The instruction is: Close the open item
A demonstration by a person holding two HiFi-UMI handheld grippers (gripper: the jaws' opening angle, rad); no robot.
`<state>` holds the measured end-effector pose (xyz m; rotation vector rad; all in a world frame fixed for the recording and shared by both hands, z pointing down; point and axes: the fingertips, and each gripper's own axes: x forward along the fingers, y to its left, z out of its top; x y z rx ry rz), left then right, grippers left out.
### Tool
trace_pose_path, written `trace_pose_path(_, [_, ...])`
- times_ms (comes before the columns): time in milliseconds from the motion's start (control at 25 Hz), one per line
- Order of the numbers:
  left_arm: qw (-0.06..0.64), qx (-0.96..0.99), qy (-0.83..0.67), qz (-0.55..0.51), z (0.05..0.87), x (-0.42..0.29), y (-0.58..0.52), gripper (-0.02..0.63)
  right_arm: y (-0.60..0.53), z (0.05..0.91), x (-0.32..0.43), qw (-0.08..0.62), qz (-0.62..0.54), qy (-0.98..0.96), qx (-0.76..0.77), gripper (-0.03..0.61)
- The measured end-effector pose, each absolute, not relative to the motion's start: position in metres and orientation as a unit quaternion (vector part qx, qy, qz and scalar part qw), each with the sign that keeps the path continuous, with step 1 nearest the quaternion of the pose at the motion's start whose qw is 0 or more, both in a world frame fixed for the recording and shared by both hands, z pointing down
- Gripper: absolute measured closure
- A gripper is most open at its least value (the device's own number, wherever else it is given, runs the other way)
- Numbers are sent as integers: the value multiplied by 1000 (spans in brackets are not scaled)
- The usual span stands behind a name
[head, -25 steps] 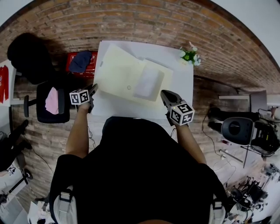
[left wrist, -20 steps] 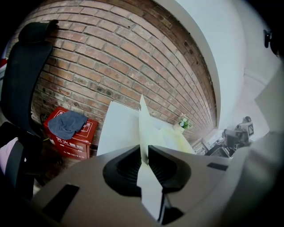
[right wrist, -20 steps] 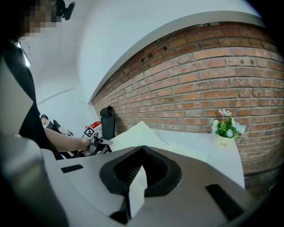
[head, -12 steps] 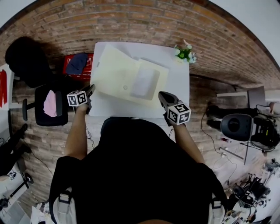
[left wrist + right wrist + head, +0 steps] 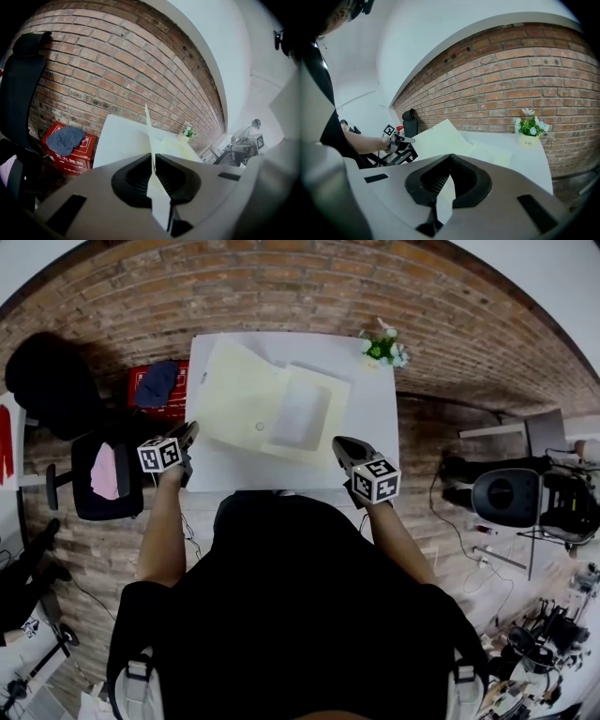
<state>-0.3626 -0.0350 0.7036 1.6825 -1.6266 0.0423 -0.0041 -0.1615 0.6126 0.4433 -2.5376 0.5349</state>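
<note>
Left gripper (image 5: 191,430) has just closed onto the open folder's (image 5: 281,413) left cover (image 5: 147,126) on the table (image 5: 375,427), tipping it up and ready to fold over, while the right gripper (image 5: 338,442) hovers near the front edge, jaws together and apparently empty.

A white table (image 5: 377,418) stands against a brick wall (image 5: 281,287), with a small pot of flowers (image 5: 382,348) at its far right corner. Left of the table, a blue cloth (image 5: 155,382) lies on a red box (image 5: 141,401). Nearby is a black chair (image 5: 42,381), and a pink cloth (image 5: 105,470) lies on another seat.
</note>
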Motion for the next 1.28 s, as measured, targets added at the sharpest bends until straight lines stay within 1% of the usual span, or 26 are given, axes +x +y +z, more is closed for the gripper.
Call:
trace_pose_path(960, [361,701,-615,14,666,-304,-55,591,-148,649,29,283,207,-921,167,557])
trace_pose_path(1280, [358,714,-602,-3,650,-282,-61,589,-145,653,35,286,209,-920,165,557])
